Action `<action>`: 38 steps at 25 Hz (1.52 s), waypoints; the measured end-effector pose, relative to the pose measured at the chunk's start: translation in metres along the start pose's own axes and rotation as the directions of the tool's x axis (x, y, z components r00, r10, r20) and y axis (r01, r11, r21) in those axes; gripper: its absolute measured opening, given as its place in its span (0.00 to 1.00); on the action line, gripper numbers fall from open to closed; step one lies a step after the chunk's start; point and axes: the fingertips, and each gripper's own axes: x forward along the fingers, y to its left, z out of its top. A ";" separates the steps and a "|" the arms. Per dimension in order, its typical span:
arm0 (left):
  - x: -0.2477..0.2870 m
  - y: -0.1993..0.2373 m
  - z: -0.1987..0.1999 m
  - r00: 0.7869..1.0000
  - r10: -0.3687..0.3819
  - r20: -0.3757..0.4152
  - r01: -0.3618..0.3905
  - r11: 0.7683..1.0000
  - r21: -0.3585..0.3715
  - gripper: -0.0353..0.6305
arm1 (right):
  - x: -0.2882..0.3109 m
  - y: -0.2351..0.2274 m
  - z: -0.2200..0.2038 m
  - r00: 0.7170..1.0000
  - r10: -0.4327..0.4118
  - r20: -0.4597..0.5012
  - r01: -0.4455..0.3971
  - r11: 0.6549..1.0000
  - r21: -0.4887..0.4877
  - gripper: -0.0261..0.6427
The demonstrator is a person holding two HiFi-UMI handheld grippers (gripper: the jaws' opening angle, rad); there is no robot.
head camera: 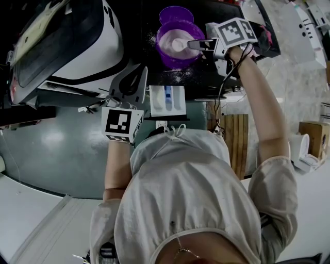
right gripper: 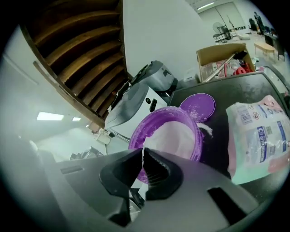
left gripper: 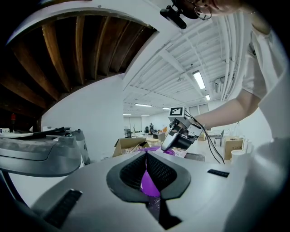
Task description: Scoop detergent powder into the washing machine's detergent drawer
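Firstly, found scoop (head camera: 180,45) sunk in the white powder (right gripper: 174,136) of the purple tub (head camera: 162,55), with its handle nipped tight between the jaws of the right gripper (head camera: 200,45). Saw tub standing on the machine's dark top (head camera: 206,77), with lid (head camera: 175,14) lying just beyond it and loose powder scattered round about. Noted bag (right gripper: 258,136) lying near the tub on that same top, off to that gripper's right. Found drawer (head camera: 154,100) pulled out at the front edge, nearer the person than the tub, with a blue strip (head camera: 168,98) along its middle. Saw left gripper (left gripper: 146,163) held just left of drawer, pointed toward the tub, with jaws drawn together on nothing clear. Glimpsed only a sliver of purple through the slit. Noted white appliance (head camera: 87,46) farther left.
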 end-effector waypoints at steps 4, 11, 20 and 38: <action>0.003 -0.001 0.009 1.000 0.002 0.019 -0.003 1.000 0.029 0.09 | -0.002 0.012 0.005 0.993 0.094 0.075 -0.098 0.993 0.063 0.06; 0.008 -0.003 0.015 1.000 0.010 0.025 -0.011 0.999 0.048 0.09 | -0.020 0.029 0.005 0.964 0.173 0.202 -0.203 0.969 0.139 0.06; 0.013 -0.007 0.026 0.999 0.017 0.036 -0.019 0.999 0.050 0.09 | -0.040 0.048 -0.005 0.910 0.299 0.288 -0.345 0.930 0.125 0.06; -0.040 -0.044 -0.003 0.995 0.101 0.002 -0.101 0.995 0.007 0.09 | -0.026 0.061 -0.103 0.869 0.425 0.255 -0.479 0.853 0.209 0.06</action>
